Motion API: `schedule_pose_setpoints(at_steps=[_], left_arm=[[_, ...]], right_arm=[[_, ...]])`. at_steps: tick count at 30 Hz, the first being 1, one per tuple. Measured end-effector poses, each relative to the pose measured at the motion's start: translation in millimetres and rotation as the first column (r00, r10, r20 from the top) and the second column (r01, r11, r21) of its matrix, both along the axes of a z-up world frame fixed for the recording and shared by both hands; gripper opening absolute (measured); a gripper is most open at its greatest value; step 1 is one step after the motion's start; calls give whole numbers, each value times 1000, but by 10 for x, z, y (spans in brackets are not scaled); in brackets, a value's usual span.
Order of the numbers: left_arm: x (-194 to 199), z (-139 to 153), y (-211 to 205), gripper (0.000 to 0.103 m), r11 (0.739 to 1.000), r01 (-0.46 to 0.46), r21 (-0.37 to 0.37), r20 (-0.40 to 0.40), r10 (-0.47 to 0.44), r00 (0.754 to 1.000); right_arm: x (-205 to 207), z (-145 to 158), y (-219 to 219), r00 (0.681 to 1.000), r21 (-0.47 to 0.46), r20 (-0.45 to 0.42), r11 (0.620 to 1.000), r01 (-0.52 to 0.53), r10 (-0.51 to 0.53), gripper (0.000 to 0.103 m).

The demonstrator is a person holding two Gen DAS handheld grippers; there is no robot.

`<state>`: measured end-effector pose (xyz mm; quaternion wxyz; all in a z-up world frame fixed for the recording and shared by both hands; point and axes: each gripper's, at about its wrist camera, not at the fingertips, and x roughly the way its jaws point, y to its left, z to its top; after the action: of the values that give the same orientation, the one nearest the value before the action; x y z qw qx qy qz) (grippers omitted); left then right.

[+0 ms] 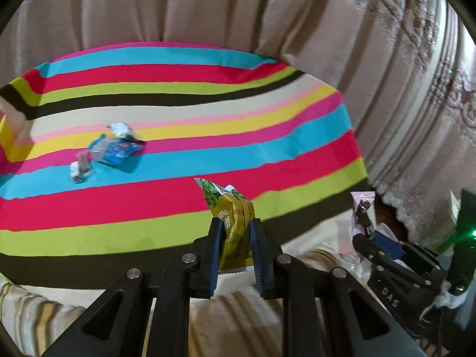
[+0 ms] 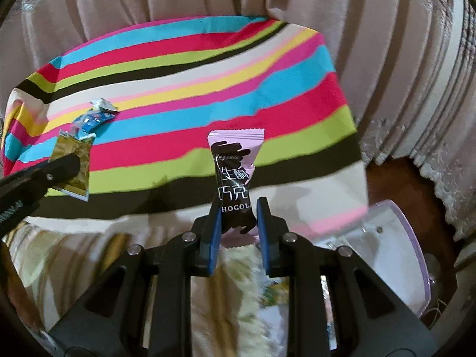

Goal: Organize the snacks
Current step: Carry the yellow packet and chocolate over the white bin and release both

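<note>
Black-fingered left tongs (image 1: 236, 238) pinch a crinkled green-and-gold foil pea packet (image 1: 230, 208), its top sticking up above the blue pads; the right tongs (image 2: 239, 223) are clamped on a pink-and-black chocolate wrapper (image 2: 235, 172), held upright by its lower end; both packets hang over the near edge of the table under a bright striped cloth (image 1: 178, 89); a small heap of blue and silver wrapped sweets (image 1: 110, 148) lies well apart, towards the far left; a clear pink-rimmed plastic tray (image 2: 407, 255) sits low on the right; judging by this, both picks are done and carrying is in hand; next comes choosing a spot, perhaps the tray, lowering, then easing each grip apart.
</note>
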<state>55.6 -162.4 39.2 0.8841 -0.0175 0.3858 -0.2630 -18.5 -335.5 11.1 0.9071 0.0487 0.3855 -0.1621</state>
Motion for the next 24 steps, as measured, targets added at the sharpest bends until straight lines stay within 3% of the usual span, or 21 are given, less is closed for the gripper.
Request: schedule_pose_setpoints(at_steps=[10, 24], left_arm=[[-329, 29, -467, 20, 986, 163, -22, -15, -164, 986], [-815, 51, -1157, 20, 914, 405, -33, -30, -406, 913]], right_arm=[[-489, -150, -642, 988, 30, -41, 988, 149, -148, 26], [-903, -308, -1224, 954, 69, -69, 952, 297, -292, 26]])
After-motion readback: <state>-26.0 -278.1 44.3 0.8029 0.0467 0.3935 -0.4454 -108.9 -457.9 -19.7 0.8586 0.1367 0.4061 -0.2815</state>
